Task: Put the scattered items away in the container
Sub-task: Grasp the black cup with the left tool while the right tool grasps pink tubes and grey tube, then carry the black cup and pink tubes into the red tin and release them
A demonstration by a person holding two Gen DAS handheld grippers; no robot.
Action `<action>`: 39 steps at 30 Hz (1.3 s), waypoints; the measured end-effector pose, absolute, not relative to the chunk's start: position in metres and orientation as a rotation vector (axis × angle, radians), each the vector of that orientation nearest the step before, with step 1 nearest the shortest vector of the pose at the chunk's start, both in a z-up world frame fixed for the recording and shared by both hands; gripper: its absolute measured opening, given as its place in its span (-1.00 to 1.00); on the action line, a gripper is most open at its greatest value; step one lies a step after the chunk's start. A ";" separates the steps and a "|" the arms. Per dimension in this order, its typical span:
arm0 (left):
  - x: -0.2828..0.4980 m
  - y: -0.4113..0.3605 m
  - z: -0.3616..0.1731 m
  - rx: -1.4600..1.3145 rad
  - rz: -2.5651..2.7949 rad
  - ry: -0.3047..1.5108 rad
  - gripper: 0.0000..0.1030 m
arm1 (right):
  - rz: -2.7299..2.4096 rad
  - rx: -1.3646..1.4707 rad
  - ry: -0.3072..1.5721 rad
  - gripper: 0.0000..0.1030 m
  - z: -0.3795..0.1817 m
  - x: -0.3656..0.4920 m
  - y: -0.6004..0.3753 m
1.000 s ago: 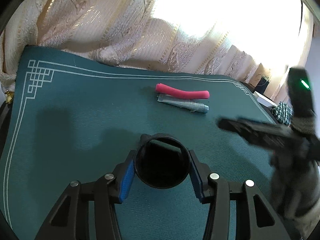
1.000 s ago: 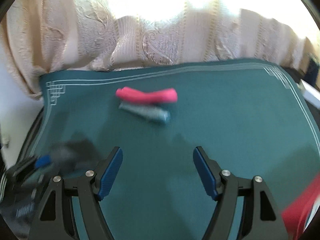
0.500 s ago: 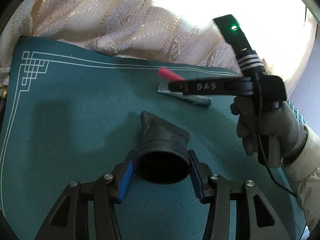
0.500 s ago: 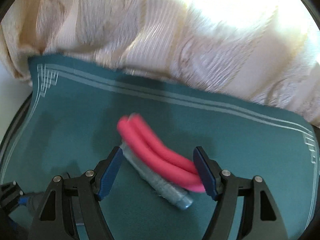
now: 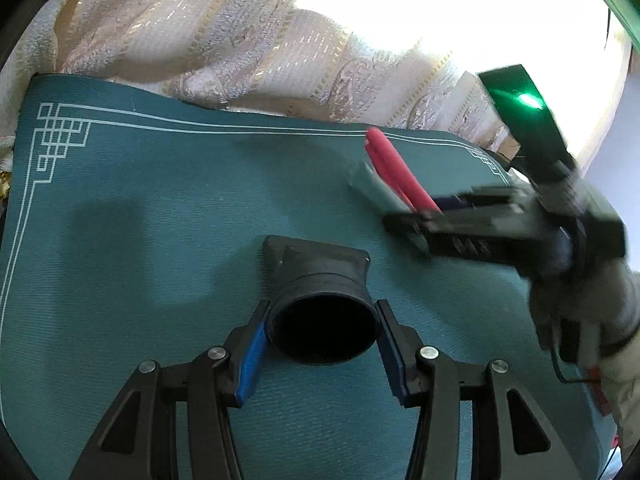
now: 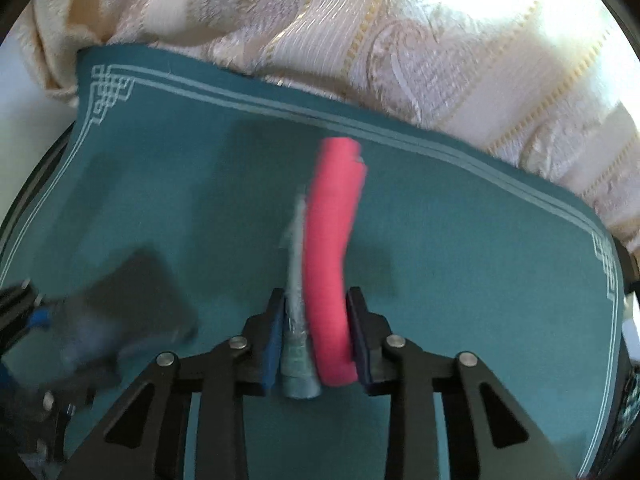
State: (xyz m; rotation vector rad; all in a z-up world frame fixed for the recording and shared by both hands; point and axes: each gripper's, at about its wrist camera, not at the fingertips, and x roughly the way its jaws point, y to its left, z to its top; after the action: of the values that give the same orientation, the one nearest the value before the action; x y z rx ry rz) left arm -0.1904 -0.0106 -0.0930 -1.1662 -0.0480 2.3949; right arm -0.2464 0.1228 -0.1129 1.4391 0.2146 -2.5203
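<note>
Right wrist view shows the pink roll [image 6: 331, 264] and the grey-green tube [image 6: 295, 320] side by side between the right tongs [image 6: 316, 336], whose blue pads are closed in on the pair, the tube against the left pad and the roll against the right. Both items run forward from the grip over the teal mat [image 6: 460, 280]; whether they are lifted clear of it cannot be told, since this part of the picture is smeared. The roll looks soft and slightly bent, like rolled cloth or foam, with a blunt far end; the tube is thin, flattened at its far end, with a cap toward the camera. In the left wrist view the black container [image 5: 322, 300], a dark pouch-like cup with a round mouth facing the camera, sits pinched between the left tongs [image 5: 320, 352], its far end resting on the mat that covers the worktop. The mouth looks dark and nothing can be made out inside it. By my judgement the task is at an early stage: the two items seem gathered in one grip but not yet delivered, and carrying them to the held mouth remains. Patterned curtains [image 5: 240, 40] hang behind the worktop.
</note>
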 end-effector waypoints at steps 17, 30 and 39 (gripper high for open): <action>-0.185 0.003 -0.097 -1.189 2.365 -0.011 0.22 | -2.574 1.395 -0.067 -0.31 -0.110 -0.075 0.165; -0.202 0.006 -0.098 -1.234 2.439 -0.045 0.27 | -2.577 1.336 -0.456 -0.28 -0.113 -0.082 0.208; -0.195 0.004 -0.093 -1.219 2.442 -0.095 -0.02 | -2.615 1.236 -0.457 -0.68 -0.106 -0.070 0.208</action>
State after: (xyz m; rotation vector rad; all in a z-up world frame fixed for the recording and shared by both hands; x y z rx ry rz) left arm -0.1951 0.0040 -0.0929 -1.2191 -0.0953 2.4421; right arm -0.0697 0.2082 -0.1058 1.2359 -0.4568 -2.6147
